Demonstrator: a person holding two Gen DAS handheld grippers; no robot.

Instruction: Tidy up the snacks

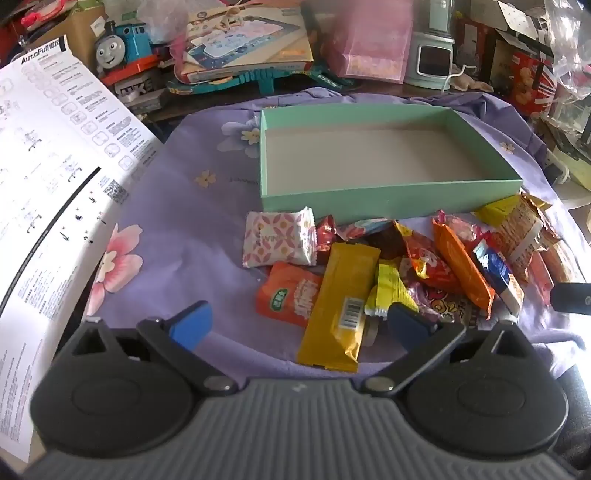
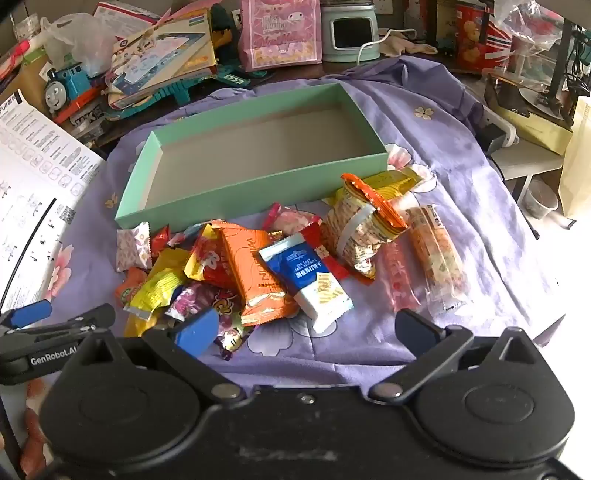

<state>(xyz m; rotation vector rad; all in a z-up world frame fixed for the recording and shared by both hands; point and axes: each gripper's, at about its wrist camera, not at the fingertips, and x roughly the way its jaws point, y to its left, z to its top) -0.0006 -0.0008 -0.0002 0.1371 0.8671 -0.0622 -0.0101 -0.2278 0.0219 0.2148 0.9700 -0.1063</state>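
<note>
An empty mint-green box (image 1: 391, 197) (image 2: 258, 192) lies on the purple flowered cloth. In front of it is a heap of wrapped snacks: a long yellow bar (image 1: 340, 306), an orange pack (image 1: 463, 266) (image 2: 258, 273), a blue-and-white pack (image 2: 310, 280), a pink-patterned white sachet (image 1: 279, 238) and a clear sleeve of crackers (image 2: 439, 258). My left gripper (image 1: 299, 325) is open, hovering over the near edge of the heap above the yellow bar. My right gripper (image 2: 306, 328) is open too, just short of the blue-and-white pack. Neither holds anything.
A white printed instruction sheet (image 1: 55, 177) covers the left side. Behind the box stands clutter: a blue toy train (image 1: 122, 44), a game box (image 1: 243, 37), a pink bag (image 2: 280, 33) and a pale green appliance (image 2: 351, 33). The left gripper's blue fingertip (image 2: 29, 314) shows in the right view.
</note>
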